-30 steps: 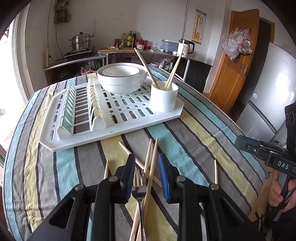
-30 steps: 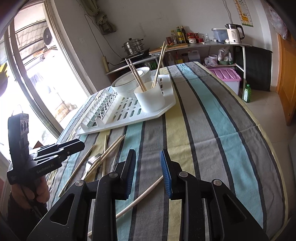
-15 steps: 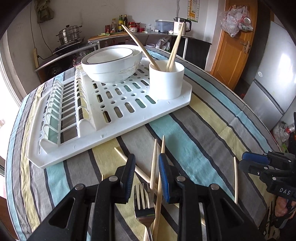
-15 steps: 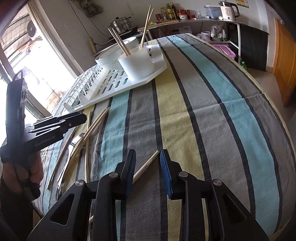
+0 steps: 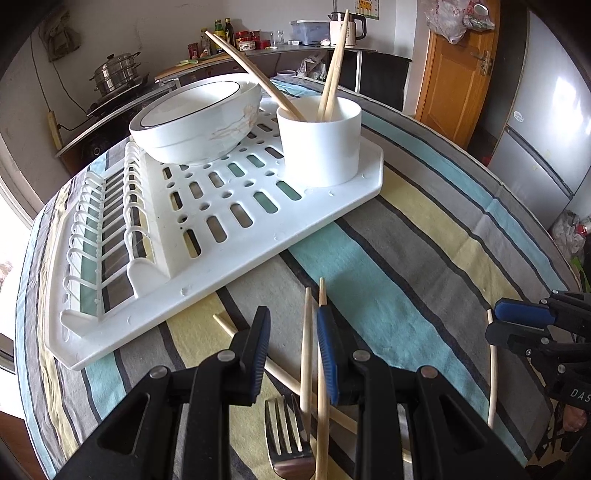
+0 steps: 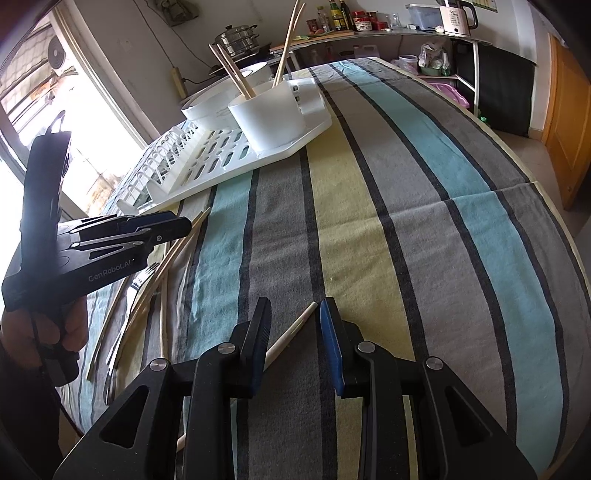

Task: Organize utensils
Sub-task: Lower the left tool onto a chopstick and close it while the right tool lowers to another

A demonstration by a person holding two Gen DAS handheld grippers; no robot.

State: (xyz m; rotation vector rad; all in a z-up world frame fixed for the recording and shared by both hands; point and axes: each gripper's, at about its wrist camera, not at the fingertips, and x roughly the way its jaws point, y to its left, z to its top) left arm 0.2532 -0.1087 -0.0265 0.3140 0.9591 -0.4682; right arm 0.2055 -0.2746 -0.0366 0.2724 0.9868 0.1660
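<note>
One white drying rack (image 5: 221,236), one bowl (image 5: 195,118), one cup (image 5: 321,147), one fork (image 5: 286,443), two claws.

the drying rack (image 5: 229,236) with its bowl (image 5: 195,122) and cup (image 5: 321,144) blocks my bench's (image 6: 424,221) far left; the right side lies open.

A striped tablecloth (image 6: 406,206) in grey, teal and pale yellow fills the lower frame. Upper left, a bright window (image 6: 44,110) floods daylight in. Top centre, a counter (image 5: 258,55) against the pale wall carries bottles, a steamer pot (image 5: 116,72) and a kettle (image 5: 347,24) — at right stand an orange wooden door (image 5: 458,81) and a silver fridge (image 5: 546,122).
</note>
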